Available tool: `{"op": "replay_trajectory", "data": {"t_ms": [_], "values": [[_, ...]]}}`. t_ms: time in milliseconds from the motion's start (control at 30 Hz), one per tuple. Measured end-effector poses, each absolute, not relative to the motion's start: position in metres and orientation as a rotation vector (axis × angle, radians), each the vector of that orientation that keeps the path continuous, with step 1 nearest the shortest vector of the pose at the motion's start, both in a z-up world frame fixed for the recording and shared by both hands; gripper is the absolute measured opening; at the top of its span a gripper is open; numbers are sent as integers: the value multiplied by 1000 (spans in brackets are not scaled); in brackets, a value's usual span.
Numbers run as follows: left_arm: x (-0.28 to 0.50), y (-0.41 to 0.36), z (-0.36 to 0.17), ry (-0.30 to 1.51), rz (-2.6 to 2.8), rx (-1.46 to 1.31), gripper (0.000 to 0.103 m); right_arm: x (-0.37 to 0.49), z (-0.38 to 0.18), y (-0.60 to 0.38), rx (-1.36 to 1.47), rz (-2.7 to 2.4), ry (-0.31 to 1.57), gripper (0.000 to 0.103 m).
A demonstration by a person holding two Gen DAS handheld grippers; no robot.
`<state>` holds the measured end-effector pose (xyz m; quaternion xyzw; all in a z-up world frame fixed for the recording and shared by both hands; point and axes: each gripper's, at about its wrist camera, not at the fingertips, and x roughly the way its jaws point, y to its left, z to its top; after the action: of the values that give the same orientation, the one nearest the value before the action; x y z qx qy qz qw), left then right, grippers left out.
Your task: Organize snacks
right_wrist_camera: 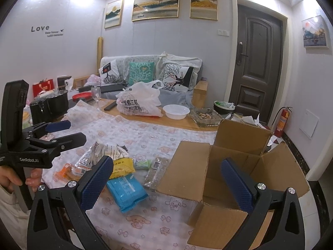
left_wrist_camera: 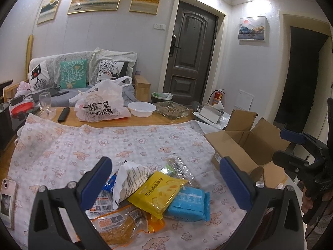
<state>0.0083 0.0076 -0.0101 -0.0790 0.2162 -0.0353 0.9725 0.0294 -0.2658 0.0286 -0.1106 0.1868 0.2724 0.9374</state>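
Your left gripper (left_wrist_camera: 166, 179) hangs with jaws wide apart, holding nothing, above the snack pile (left_wrist_camera: 149, 189) — yellow packet (left_wrist_camera: 158, 191) on top, blue packet (left_wrist_camera: 187, 204) touching it on the side toward the cardboard box (left_wrist_camera: 245, 143). Your right gripper (right_wrist_camera: 166, 179) is also spread and empty, over the box's near flap (right_wrist_camera: 187, 170). The box stands open just beside the pile. Behind the pile, well apart, stand a white plastic bag (left_wrist_camera: 100, 106), a white bowl (left_wrist_camera: 141, 108), a wine glass (left_wrist_camera: 46, 102) — none blocks the way to the box. A phone (left_wrist_camera: 7, 202) lies far from the box.
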Motion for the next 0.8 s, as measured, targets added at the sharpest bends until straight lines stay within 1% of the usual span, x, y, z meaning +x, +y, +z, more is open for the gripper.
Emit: {"op": "replay_trajectory", "data": {"t_ms": [800], "values": [[6,9,-12,439,-78,-165,102,29,21,-266,-250,493,370,103]]}}
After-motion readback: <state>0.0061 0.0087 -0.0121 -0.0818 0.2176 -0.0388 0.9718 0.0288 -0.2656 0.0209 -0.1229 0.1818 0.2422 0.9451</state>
